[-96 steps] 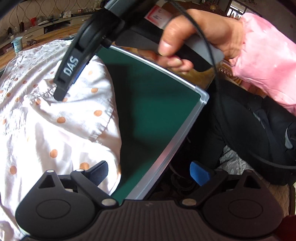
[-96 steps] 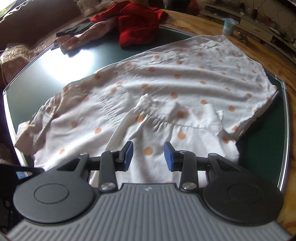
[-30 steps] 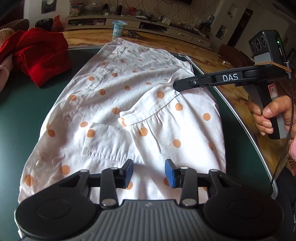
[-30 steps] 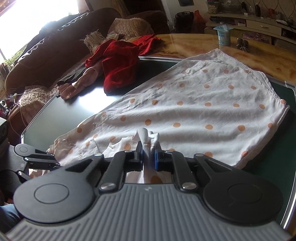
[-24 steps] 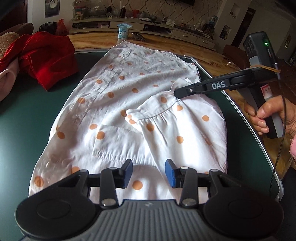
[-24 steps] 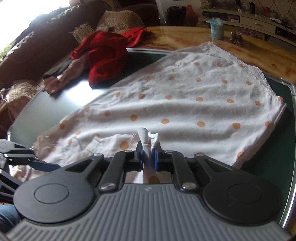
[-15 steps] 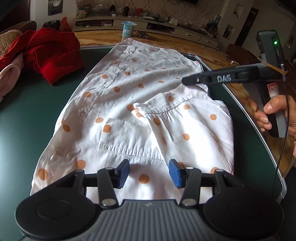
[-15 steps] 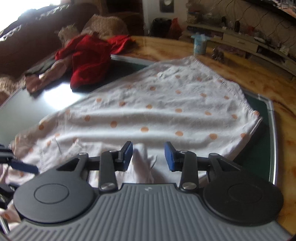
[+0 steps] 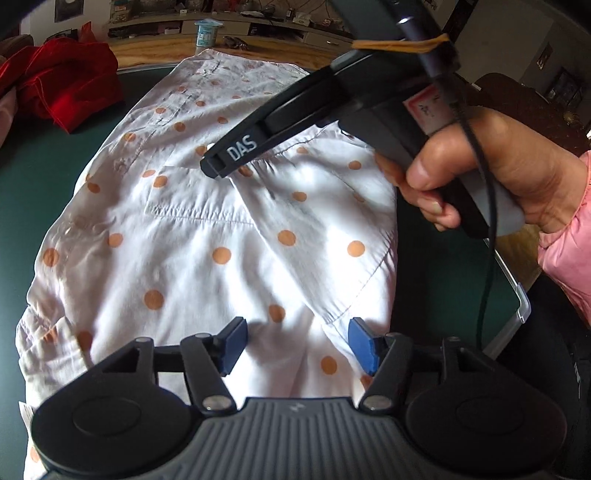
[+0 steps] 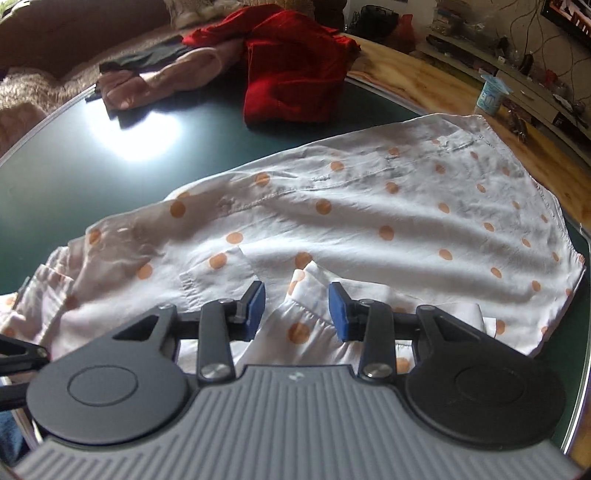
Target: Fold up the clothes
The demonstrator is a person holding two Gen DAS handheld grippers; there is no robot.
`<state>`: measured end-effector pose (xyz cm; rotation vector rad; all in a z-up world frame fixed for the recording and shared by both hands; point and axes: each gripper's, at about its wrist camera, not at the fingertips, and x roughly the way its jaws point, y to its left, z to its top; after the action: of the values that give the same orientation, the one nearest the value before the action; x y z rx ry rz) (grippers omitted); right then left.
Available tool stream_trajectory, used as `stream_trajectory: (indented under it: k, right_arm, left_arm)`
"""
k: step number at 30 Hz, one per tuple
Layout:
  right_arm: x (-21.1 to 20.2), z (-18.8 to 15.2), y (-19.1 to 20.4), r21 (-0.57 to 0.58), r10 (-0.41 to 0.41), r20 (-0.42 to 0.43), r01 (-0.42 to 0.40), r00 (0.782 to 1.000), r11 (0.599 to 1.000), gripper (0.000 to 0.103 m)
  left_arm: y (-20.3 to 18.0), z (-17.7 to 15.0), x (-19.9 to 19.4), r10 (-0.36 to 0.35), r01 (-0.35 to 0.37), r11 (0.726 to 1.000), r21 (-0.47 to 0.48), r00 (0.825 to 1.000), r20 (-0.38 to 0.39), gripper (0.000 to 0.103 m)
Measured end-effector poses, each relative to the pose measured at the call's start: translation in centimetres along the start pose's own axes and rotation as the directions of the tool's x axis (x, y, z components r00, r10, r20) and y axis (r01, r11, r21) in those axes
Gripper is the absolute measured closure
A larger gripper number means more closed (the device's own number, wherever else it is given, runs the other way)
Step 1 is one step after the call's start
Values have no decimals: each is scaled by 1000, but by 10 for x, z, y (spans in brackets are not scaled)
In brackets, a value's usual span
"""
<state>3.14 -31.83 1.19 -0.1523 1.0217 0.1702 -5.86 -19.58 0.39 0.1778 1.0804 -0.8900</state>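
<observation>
A white shirt with orange dots (image 10: 369,221) is spread flat on the dark green table (image 10: 92,177), and its long way runs from the near edge up toward the far edge. The left gripper (image 9: 295,345) is held over the near end with its jaws opening and nothing pinched, while the right gripper (image 10: 295,308) is held with jaws apart around the folded-in sleeve (image 10: 303,328) and not squeezing it. The near end is judged closest to the left gripper, so it can be picked up from there and folded toward the far end.

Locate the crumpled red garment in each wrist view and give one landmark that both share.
Left wrist: crumpled red garment at the upper left edge, on the green table top.
Right wrist: top centre, beside a pink garment.
Shared landmark: small pale blue cup on the wooden surface.
</observation>
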Motion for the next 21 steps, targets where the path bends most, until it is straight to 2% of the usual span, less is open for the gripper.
stream_trajectory:
  k: [2,6,10,12,17,21]
  right_arm:
    - [4,0,8,-37,-20,-21,19,1000,999,60]
    - [8,0,9,-10,-35,-48,34,998,999,84]
    - [8,2,0,37,-19,-57,21,998,999,88]
    - [5,2,-3,65,-5,-44,8,999,998,96]
    - [-5,8,-2,124,26,23,-29,999,992,97]
    - [0,13,11,118,52,36,-56,998,991,96]
  left_arm:
    - [0,-3,-1,-6,6,1000,-2,1000,1,36]
    - [0,-5,-2,-17,17,1000,3,1000,5,33]
    - [0,-8,-4,-24,24,1000,1,1000,6,32]
    - [0,-10,-4,-24,24,1000,8,1000,7,32]
    - [-2,-13,-7,-23,23,999,22,1000,8,30]
    - [-4,-16,-10,-17,17,999,27,1000,6,30]
